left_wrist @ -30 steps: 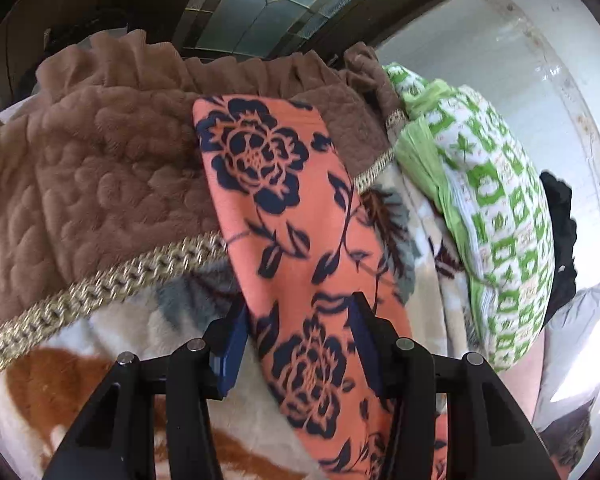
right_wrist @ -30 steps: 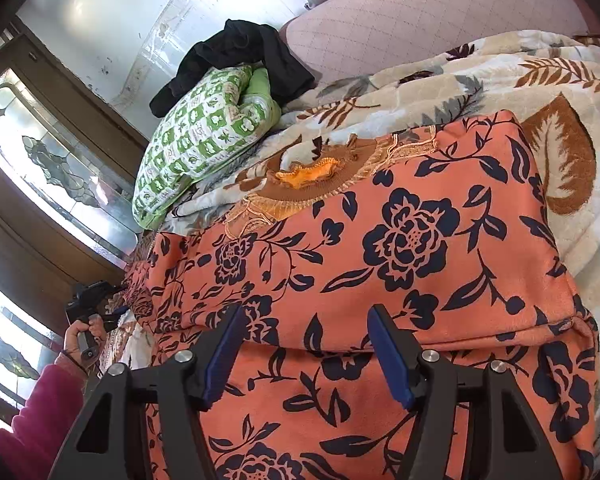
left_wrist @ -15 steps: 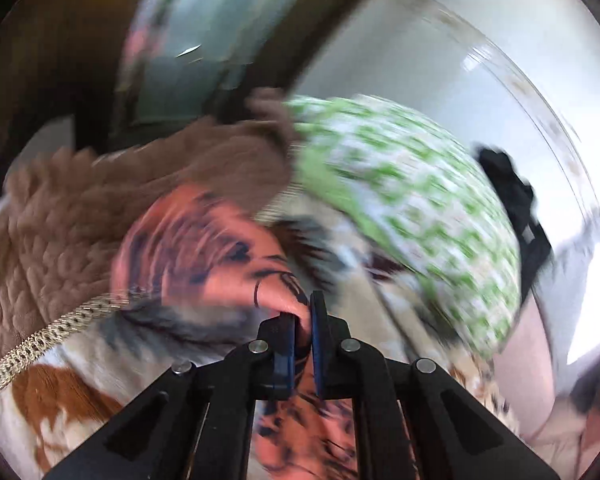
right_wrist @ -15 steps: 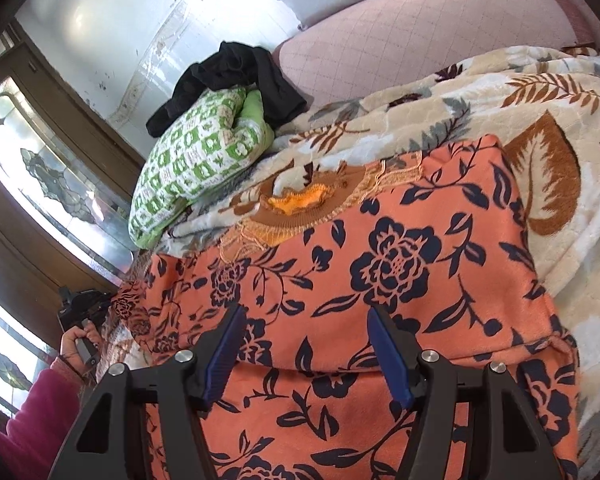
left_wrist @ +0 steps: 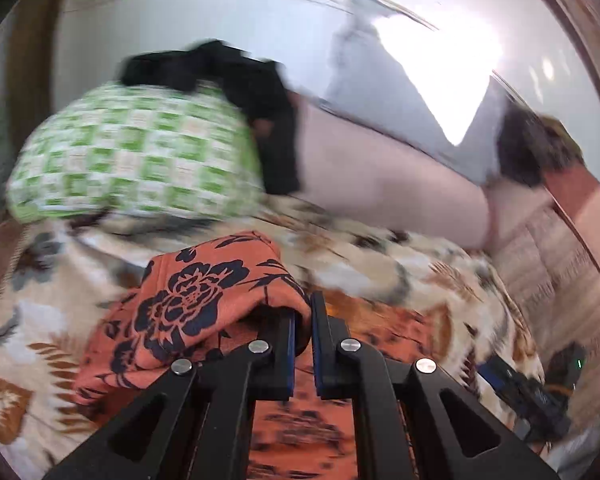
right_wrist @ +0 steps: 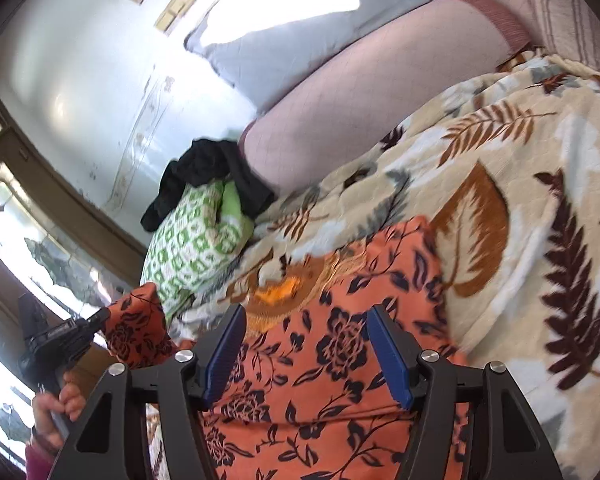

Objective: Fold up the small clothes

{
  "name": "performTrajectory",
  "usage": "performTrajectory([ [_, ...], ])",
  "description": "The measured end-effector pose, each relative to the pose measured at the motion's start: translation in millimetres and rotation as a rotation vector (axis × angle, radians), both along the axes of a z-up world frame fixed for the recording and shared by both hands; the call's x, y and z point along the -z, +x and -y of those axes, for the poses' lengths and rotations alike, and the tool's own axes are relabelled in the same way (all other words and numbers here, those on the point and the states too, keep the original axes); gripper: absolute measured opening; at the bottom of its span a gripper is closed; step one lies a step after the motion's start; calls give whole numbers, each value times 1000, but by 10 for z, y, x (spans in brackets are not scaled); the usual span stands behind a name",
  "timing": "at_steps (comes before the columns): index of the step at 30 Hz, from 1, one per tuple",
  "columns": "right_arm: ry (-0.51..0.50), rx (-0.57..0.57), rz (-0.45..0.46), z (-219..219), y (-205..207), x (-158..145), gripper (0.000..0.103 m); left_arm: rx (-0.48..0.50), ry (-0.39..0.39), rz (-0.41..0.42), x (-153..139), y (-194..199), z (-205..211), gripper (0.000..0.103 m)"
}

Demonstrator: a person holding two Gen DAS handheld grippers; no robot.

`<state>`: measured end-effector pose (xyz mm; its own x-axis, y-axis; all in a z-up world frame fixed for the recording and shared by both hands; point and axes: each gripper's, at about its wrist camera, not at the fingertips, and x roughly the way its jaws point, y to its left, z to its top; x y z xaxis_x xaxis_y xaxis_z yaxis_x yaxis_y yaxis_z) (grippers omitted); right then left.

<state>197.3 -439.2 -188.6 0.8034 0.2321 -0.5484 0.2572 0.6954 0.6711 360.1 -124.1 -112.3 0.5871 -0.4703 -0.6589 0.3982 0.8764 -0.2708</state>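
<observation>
Right wrist view: garment (right_wrist: 340, 360) lies on blanket (right_wrist: 520, 200), lower centre; patterned pillow (right_wrist: 192, 244) at centre left, dark cloth (right_wrist: 204, 172) on it, cushion (right_wrist: 360, 100) behind the blanket.

a home bedroom: blanket-covered bed (right_wrist: 520, 184), pillows (right_wrist: 292, 52)

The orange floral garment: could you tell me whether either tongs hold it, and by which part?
The left tongs are shut on a bunched edge of the garment. The right tongs are open above it, holding nothing.

Bright daylight, blown-out glare on wall (left_wrist: 440, 64), motion blur, fisheye-warped dark edges
</observation>
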Motion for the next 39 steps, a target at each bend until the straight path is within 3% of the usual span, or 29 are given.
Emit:
performTrajectory([
  [2,22,37,-1,162,-39,-9,66,86,18,-38,132,-152,483,7],
  [4,19,69,-12,288,-67,-7,66,202,44,-127,361,-261,956,25],
  [5,17,82,-22,348,-80,5,66,235,70,-175,449,-315,1104,47],
  [7,55,86,-35,444,-95,47,67,269,123,-223,612,-424,1255,57],
  [9,100,75,-44,494,-101,92,68,246,133,-181,639,-491,1144,57],
  [11,86,62,-48,462,-77,83,69,199,92,-149,601,-514,867,58],
  [14,54,7,-58,284,-12,94,69,53,-12,-97,561,-525,196,72],
  [18,-27,-128,-88,-82,126,95,69,-265,99,-40,777,-411,-652,73],
  [20,-118,-208,-85,-362,171,64,68,-380,138,-65,961,-345,-946,73],
  [22,-219,-304,-82,-685,216,49,68,-453,126,-112,1182,-271,-1194,73],
  [26,-472,-477,-101,-1319,246,150,68,-508,223,-200,1487,-141,-1320,73],
  [31,-743,-589,-134,-1796,248,366,69,-492,225,-269,1689,-61,-1370,73],
  [36,-820,-589,-151,-1990,364,558,69,-468,242,-254,1692,-93,-1304,73],
  [39,-802,-543,-173,-1960,436,662,65,-466,240,-255,1688,-99,-1303,73],
])
